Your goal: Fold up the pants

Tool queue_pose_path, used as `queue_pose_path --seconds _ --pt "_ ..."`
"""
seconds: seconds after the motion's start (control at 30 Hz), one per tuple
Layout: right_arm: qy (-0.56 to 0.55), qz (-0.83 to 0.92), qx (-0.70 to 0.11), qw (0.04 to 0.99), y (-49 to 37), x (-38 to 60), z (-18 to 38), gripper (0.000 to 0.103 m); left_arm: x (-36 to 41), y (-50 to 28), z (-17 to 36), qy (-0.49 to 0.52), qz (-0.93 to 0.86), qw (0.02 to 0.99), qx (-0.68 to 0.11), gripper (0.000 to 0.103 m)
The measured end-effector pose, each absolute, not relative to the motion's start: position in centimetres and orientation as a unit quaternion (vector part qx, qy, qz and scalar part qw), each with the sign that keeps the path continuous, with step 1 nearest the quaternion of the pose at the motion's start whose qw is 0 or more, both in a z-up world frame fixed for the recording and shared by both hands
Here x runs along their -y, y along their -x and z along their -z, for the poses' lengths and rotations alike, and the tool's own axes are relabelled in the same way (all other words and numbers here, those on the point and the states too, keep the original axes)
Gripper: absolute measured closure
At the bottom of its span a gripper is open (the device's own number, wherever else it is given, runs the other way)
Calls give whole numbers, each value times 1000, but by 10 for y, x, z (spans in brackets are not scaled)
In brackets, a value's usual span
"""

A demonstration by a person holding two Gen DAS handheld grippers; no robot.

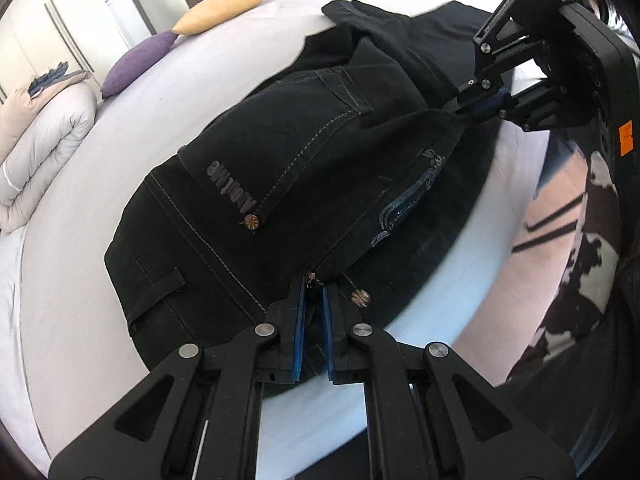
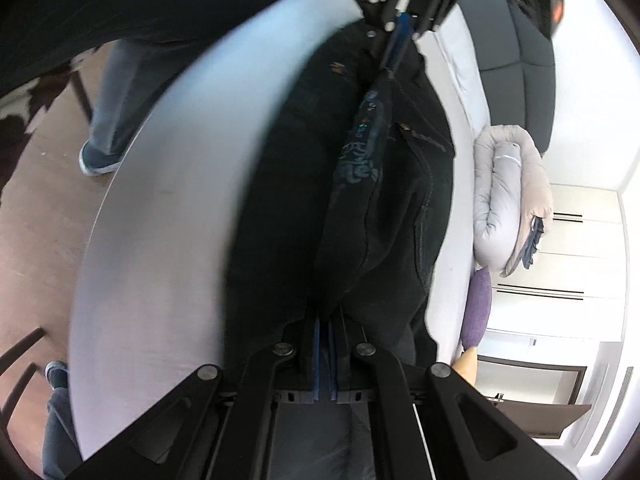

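Two grippers pinch one pair of black pants [image 1: 304, 184] over a bed [image 1: 80, 248]. The left wrist view alone shows the stitched back pocket and its lettering; there the left gripper [image 1: 314, 292] is clamped on denim right at its tips, the right gripper [image 1: 466, 110] ahead, closed on another edge. The right wrist view alone shows floor and shoes; the right gripper [image 2: 325, 326] grips cloth stretching ahead to the left gripper [image 2: 390, 66].

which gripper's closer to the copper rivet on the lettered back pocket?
Left. The left gripper clamps the pants just below the rivet. The right gripper grips fabric well off to the upper right.
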State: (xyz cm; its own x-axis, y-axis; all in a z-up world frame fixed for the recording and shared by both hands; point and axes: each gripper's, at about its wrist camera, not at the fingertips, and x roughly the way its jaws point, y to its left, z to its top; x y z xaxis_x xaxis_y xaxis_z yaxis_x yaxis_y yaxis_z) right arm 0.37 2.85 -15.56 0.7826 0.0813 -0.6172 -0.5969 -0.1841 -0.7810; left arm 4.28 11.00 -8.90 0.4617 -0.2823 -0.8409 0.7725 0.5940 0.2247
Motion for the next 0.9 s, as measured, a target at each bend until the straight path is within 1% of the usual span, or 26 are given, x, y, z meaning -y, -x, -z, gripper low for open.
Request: queue_pose_path --seconds 0.3,0.5,0.53,0.57,0.63,0.7,0.9 --pt "712 -275 -182 620 5 -39 146 99 -110 -20 84 -309 339 791 -406 96" --pt "715 -272 -192 616 3 -45 152 99 -111 -16 85 -304 338 791 -409 96" --pt "714 -271 -195 615 4 -47 154 99 -112 -18 87 -304 335 793 -409 95" --pt "716 -269 -195 614 2 -49 155 99 -115 -21 89 -300 331 794 -412 92" --pt "714 -267 -199 616 -3 -53 158 99 -116 -27 91 -290 321 801 -414 92" --pt "703 -265 -209 627 -10 -56 160 98 -120 -29 87 -274 317 803 -424 92" --pt "684 -252 -215 650 -13 -62 162 96 -143 -25 64 -272 307 783 -467 91"
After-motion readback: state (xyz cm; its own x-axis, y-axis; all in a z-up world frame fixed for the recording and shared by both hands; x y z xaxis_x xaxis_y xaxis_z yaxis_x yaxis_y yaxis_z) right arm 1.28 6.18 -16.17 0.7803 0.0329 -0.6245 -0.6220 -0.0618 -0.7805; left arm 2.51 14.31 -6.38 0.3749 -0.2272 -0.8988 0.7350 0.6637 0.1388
